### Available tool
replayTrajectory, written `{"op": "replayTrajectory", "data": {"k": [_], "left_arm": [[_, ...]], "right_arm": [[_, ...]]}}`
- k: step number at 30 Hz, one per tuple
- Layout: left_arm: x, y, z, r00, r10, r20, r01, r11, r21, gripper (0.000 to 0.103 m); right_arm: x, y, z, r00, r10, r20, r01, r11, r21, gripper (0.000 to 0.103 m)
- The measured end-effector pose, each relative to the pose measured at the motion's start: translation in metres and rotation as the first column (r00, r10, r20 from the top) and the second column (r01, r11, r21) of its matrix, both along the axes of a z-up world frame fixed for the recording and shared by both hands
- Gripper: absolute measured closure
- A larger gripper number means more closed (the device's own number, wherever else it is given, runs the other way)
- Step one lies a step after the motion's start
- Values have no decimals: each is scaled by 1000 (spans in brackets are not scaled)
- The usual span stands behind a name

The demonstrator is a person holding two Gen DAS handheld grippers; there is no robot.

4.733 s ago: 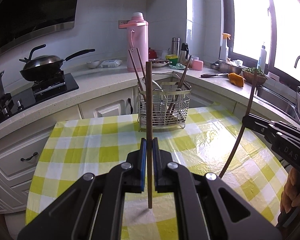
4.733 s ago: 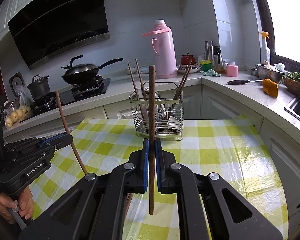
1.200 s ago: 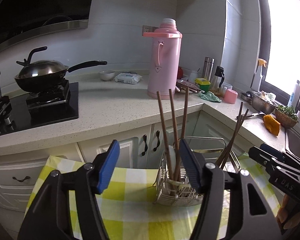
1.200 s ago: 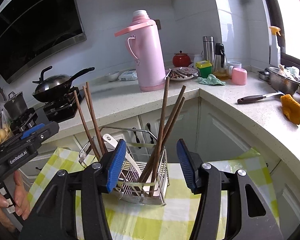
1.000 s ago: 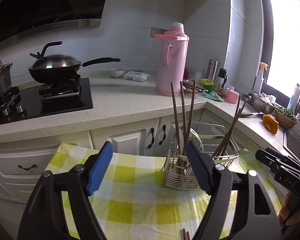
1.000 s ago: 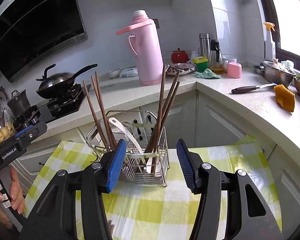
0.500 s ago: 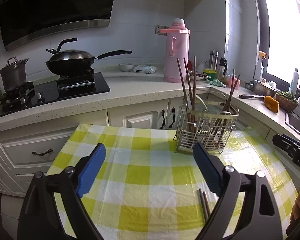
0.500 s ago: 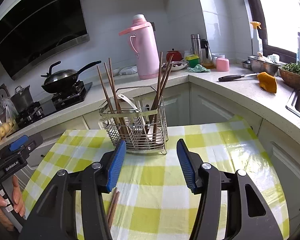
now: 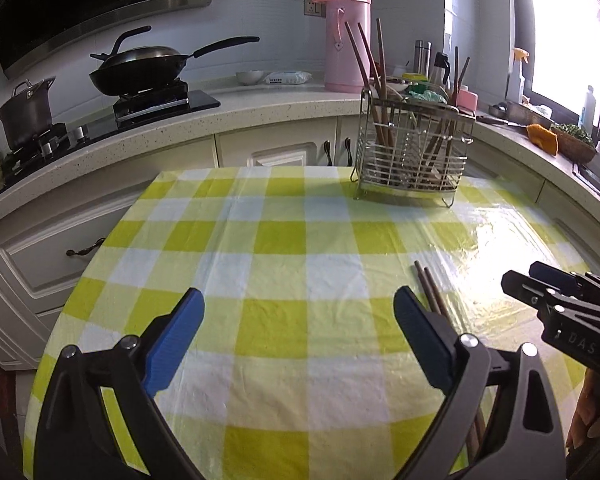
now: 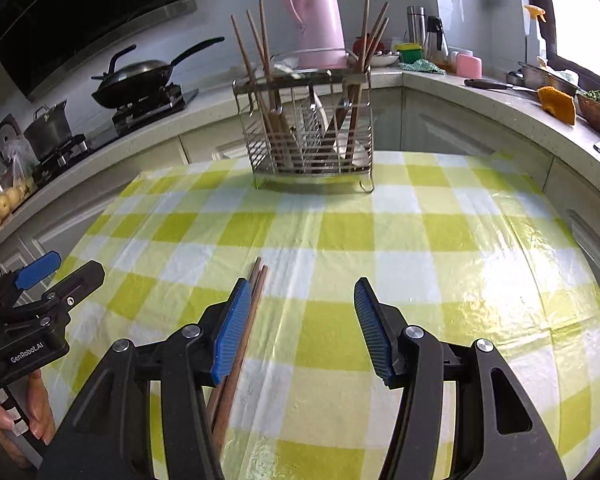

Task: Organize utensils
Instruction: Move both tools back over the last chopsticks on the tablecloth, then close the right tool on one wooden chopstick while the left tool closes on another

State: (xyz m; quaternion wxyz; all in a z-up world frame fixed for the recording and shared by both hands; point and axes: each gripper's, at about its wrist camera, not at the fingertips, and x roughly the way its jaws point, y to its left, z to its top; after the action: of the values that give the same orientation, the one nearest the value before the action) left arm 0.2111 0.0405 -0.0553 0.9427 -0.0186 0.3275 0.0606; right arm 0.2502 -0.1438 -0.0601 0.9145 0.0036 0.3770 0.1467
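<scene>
Wire caddy (image 10: 312, 136) at the back of the tabletop (image 10: 420, 240), chopsticks standing at both ends.
Loose chopstick pair (image 10: 256, 288) lies flat up front; left gripper (image 9: 296, 336) and right gripper (image 10: 298, 328) both spread wide, empty.

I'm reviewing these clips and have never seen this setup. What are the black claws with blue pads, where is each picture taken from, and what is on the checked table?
There is no robot here: a person holds a two-finger gripper in each hand, and a fisheye camera on each one looks forward along its fingers. One picture comes from the left gripper, the other from the right gripper; each also shows its partner at the edge. Both are open and hold nothing. On the yellow checked tablecloth stands a wire utensil rack with several chopsticks upright in it. A loose pair of chopsticks lies flat on the cloth between the grippers, close beside the right gripper's left finger. Behind are a counter with a pink thermos and a wok.
</scene>
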Motion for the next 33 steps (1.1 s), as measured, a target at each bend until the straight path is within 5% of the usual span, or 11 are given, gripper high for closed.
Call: {"op": "replayTrajectory", "data": {"k": [11,33], "left_arm": [[-9,8,-25,998,12,-54,-12,1000,7,10],[-18,15,-28,999,1,-53,-2,1000,-12,10]], "right_arm": [[-5,24,-29,996,16,-83,-20,999,-43,60],[3,55,-44,990,11,-138,-26,994,-105,85]]}}
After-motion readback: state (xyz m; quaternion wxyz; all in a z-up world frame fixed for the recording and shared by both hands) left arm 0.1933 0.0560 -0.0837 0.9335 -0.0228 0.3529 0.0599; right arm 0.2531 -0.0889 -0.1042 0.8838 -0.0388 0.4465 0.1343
